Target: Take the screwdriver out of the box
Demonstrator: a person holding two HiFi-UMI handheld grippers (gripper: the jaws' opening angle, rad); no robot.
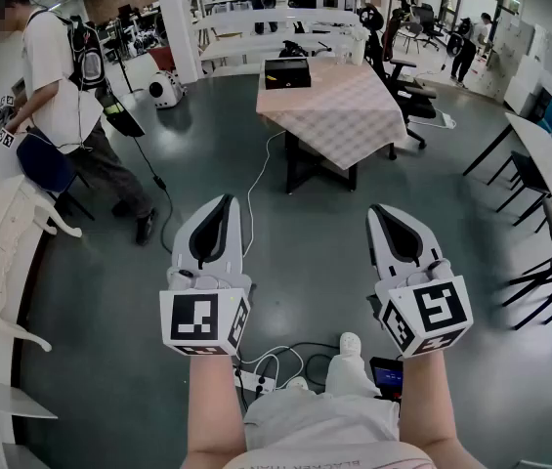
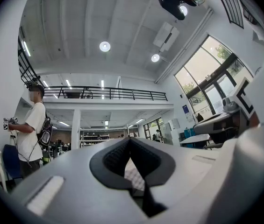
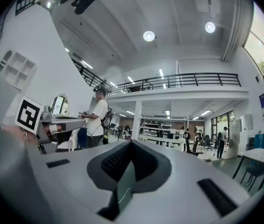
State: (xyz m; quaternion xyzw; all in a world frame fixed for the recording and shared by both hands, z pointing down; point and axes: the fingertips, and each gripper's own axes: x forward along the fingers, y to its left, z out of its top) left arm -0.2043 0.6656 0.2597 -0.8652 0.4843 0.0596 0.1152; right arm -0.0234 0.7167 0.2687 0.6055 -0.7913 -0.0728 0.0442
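A black box (image 1: 287,72) stands on the table with the checked cloth (image 1: 344,115) across the room; no screwdriver shows in any view. My left gripper (image 1: 227,199) and right gripper (image 1: 375,209) hover side by side over the grey floor, far short of that table. Both point toward it, with nothing held. In the left gripper view the left gripper (image 2: 130,140) has its jaw tips meeting, and the checked cloth (image 2: 132,174) shows through the hollow between the pads. The right gripper (image 3: 131,142) is likewise shut in the right gripper view, with only floor behind it.
A person (image 1: 61,96) with a backpack stands at the left beside a blue chair (image 1: 46,164). A white cable (image 1: 256,189) runs across the floor to a power strip (image 1: 254,381) by my feet. Office chairs (image 1: 407,96) stand right of the table, and black desks (image 1: 549,164) line the right edge.
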